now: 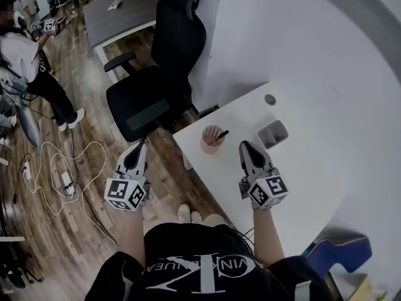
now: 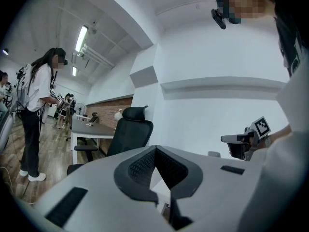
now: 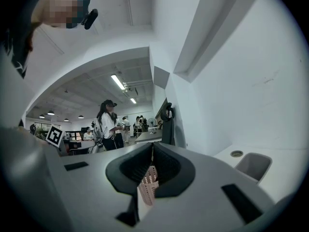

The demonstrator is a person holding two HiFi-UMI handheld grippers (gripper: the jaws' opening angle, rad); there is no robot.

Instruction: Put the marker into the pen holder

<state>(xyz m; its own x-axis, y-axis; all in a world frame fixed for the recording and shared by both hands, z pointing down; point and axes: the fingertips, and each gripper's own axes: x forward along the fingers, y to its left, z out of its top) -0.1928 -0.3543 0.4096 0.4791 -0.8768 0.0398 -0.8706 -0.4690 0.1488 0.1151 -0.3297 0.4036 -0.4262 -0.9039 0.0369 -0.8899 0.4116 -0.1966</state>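
Note:
A pink mesh pen holder (image 1: 212, 139) stands near the left corner of the white table (image 1: 301, 174). A black marker (image 1: 221, 134) sits in it, leaning out over its right rim. My right gripper (image 1: 244, 145) hovers level over the table just right of the holder, jaws shut on nothing. In the right gripper view the holder (image 3: 147, 187) shows through the slit below the closed tips of the right gripper (image 3: 152, 145). My left gripper (image 1: 140, 144) is off the table's left edge, over the floor. In its own view the left gripper (image 2: 154, 149) has its jaws together and empty.
A grey tray (image 1: 272, 132) lies right of the holder, also in the right gripper view as the tray (image 3: 253, 164). A round cable hole (image 1: 270, 99) is behind it. A black office chair (image 1: 163, 74) stands by the table's far-left corner. Cables (image 1: 69, 168) lie on the wooden floor; a person (image 1: 31, 61) stands far left.

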